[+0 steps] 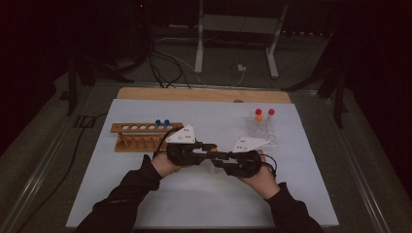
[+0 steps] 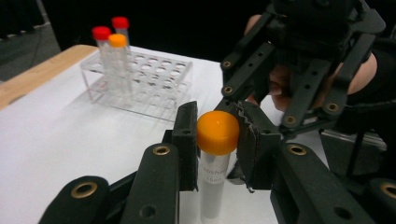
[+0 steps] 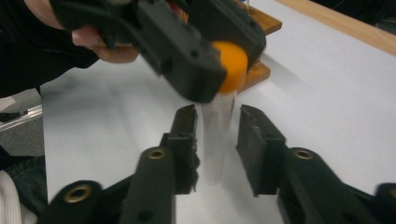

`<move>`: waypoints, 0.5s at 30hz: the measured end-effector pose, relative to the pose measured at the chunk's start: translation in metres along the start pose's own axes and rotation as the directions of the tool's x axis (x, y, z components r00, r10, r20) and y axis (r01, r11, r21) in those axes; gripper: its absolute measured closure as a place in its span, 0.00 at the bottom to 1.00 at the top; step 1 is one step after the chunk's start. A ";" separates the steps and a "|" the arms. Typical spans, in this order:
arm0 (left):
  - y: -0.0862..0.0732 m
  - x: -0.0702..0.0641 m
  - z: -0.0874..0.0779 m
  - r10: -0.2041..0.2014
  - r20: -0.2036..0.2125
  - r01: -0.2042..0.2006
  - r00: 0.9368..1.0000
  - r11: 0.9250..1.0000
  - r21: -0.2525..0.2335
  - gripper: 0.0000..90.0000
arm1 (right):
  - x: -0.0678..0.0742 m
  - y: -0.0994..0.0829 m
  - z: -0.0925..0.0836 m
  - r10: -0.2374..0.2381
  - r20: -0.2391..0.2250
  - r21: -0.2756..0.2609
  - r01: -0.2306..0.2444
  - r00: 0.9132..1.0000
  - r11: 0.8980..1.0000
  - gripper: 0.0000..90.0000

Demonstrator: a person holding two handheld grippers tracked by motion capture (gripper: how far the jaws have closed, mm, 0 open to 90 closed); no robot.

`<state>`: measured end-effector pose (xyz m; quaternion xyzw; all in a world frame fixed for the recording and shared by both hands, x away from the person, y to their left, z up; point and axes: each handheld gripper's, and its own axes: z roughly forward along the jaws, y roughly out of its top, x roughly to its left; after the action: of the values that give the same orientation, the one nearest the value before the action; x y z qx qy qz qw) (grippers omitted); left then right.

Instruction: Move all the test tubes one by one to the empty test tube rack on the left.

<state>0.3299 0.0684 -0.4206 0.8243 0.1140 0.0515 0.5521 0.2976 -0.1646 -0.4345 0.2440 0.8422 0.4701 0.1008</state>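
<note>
On the white table [image 1: 145, 204], left tongs [image 2: 218, 140] clamp one orange-capped tube [image 2: 217, 135]; right tongs [image 3: 217, 140] apart.

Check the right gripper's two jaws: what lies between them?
The clear body of the orange-capped tube stands between the right gripper jaws, with gaps on both sides, in the right gripper view. The left gripper clamps its cap.

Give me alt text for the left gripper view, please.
The left gripper clamps the orange cap of a clear tube held upright over the white table. The right gripper is close behind it; a clear rack with three capped tubes stands at upper left.
</note>
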 end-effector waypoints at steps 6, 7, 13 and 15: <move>0.010 0.006 -0.020 0.001 -0.039 -0.002 0.999 1.000 -0.022 0.80 | -0.001 0.002 -0.005 0.008 -0.010 -0.025 -0.009 1.000 1.000 0.51; 0.011 0.007 -0.024 -0.001 -0.044 0.000 0.999 1.000 -0.027 0.80 | 0.000 0.003 -0.005 0.006 -0.009 -0.028 -0.007 1.000 1.000 0.48; 0.019 0.014 -0.050 0.003 -0.096 -0.006 0.995 1.000 -0.030 0.80 | -0.001 0.004 -0.008 0.015 0.000 -0.051 -0.015 1.000 0.999 0.32; 0.021 0.016 -0.060 0.000 -0.118 -0.004 0.993 0.999 -0.033 0.80 | -0.001 0.005 -0.009 0.020 0.004 -0.059 -0.020 1.000 0.998 0.26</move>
<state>0.3356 0.1183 -0.3786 0.8105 0.1449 0.1025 0.5581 0.2962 -0.1696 -0.4259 0.2505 0.8251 0.4953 0.1053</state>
